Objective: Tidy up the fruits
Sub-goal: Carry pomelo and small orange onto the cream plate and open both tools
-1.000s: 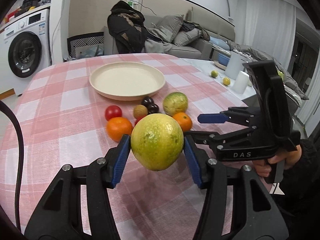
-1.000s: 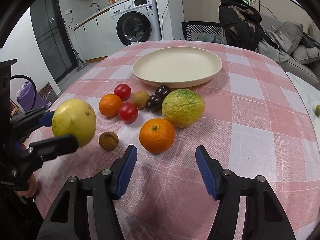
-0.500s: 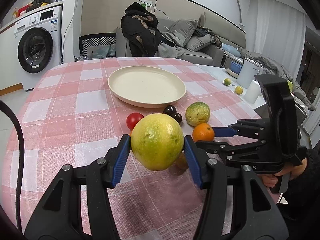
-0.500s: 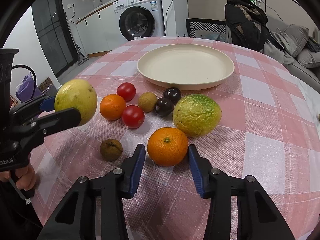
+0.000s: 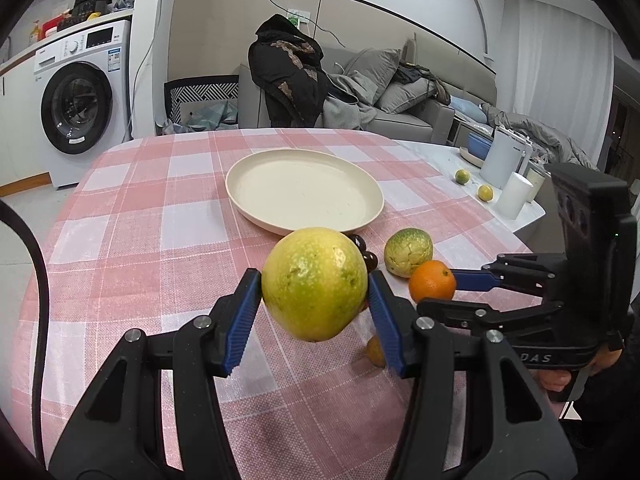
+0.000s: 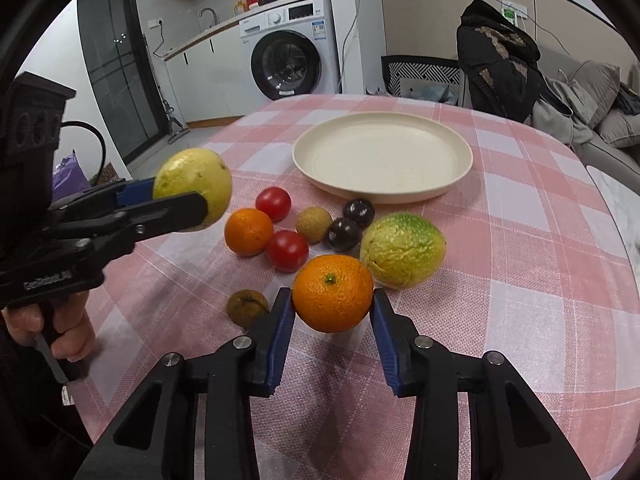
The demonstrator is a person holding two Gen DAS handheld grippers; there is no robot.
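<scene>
Both tools gripping fruit

The left tool (image 5: 315, 307) clamps a large yellow-green round fruit (image 5: 314, 283) above the pink checked bench (image 5: 132, 248). The right tool (image 6: 333, 317) pinches a small orange mandarin (image 6: 333, 293) near the empty cream round plate (image 6: 460, 168)
</scene>
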